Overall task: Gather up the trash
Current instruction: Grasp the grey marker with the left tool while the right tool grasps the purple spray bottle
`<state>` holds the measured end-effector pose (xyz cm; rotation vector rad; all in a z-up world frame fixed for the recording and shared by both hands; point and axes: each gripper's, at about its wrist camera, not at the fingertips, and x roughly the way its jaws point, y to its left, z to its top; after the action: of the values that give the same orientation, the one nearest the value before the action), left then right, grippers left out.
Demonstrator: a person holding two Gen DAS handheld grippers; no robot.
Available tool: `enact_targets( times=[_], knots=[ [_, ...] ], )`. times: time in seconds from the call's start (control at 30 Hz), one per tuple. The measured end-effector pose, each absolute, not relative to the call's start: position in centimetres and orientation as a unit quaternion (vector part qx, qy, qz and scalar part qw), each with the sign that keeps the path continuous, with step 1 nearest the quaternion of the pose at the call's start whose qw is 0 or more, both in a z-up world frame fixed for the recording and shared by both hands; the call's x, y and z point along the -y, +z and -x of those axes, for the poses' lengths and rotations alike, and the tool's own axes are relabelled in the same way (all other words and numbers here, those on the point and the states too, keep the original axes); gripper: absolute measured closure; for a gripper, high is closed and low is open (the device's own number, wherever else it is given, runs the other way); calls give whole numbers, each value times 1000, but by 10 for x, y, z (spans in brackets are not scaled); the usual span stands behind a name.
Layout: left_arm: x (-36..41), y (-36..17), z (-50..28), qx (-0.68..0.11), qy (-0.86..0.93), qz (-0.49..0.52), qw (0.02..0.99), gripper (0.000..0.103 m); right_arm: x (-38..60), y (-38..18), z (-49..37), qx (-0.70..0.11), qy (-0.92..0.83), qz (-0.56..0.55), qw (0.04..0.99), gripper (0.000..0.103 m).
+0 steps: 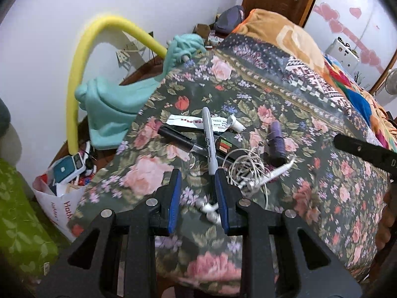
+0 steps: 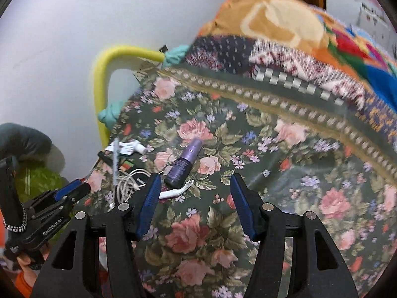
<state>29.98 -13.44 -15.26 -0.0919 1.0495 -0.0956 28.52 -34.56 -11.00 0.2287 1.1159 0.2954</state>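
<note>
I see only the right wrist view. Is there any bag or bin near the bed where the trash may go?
Observer: Yes. The left wrist view shows a white bag standing below the left edge of the floral bedspread, with some things already inside it.
Operator: Thank you. Do the left tongs hold something? I see them only from the side.
Observer: No. The left tongs are open; white earbuds lie on the cover between the fingers, and I see nothing clamped.
</note>
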Motion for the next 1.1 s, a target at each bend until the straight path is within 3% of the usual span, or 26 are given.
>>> enact_targets(
  times=[0.43, 0.53, 0.63, 1.1],
  knots=[
    [139, -192, -337, -515, -61, 70, 852, 76, 311, -175, -329, -580, 162, -145, 785, 49],
    [140, -197, -339, -516, -64, 73, 851, 81, 303, -183, -331, -583, 159, -135, 785, 54],
    [140, -196, -339, -513, -71, 80, 851, 92, 299, -184, -333, -585, 159, -124, 786, 71],
    [144, -147, -319, -470, -88, 78, 875, 93, 326, -149, -316, -557, 141, -112, 811, 79]
  ],
)
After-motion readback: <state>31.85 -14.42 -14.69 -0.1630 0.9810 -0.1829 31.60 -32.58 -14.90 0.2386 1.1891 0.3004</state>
